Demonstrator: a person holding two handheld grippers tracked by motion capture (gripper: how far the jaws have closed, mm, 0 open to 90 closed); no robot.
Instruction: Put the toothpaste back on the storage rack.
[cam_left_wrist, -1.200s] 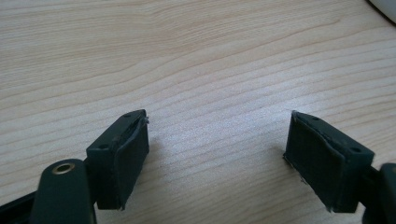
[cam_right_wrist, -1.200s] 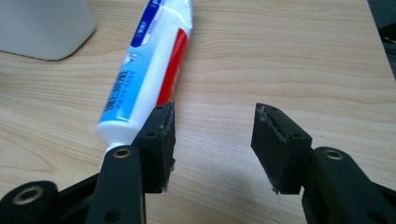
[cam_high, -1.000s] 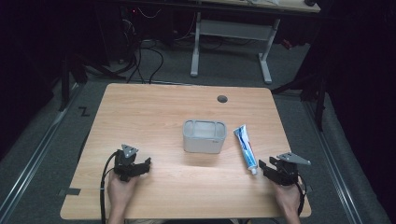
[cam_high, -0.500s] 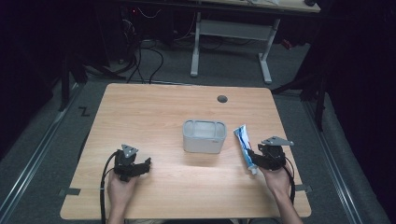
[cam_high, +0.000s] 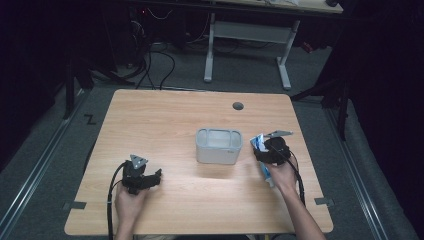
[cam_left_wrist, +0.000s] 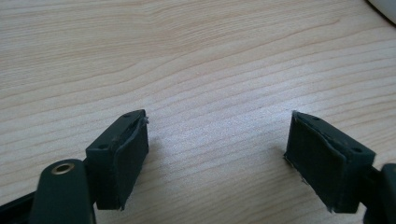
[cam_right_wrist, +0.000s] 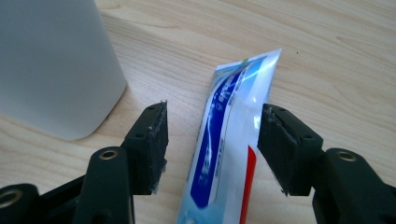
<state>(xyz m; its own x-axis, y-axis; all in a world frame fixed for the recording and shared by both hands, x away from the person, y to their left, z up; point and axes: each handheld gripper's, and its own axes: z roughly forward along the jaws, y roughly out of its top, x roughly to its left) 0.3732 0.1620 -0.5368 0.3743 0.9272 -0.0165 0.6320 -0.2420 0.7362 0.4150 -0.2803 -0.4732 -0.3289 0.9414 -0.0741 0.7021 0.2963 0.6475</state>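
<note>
A blue, white and red toothpaste tube (cam_right_wrist: 229, 135) lies flat on the wooden table (cam_high: 165, 120), to the right of a grey plastic bin (cam_high: 218, 145). My right gripper (cam_right_wrist: 212, 144) is open, its jaws standing one on each side of the tube without touching it. In the high view the right gripper (cam_high: 264, 148) covers most of the tube (cam_high: 267, 174). My left gripper (cam_left_wrist: 217, 154) is open over bare wood, nothing between its jaws. It rests near the front left of the table (cam_high: 156, 176).
The bin's pale wall (cam_right_wrist: 51, 65) stands close to the left of my right gripper. A round cable hole (cam_high: 238, 106) sits near the table's far edge. Another desk's frame (cam_high: 245, 37) stands on the floor beyond.
My right gripper has moved forward and left from the table's right edge until its open jaws straddle the tube. The left gripper has stayed put.
</note>
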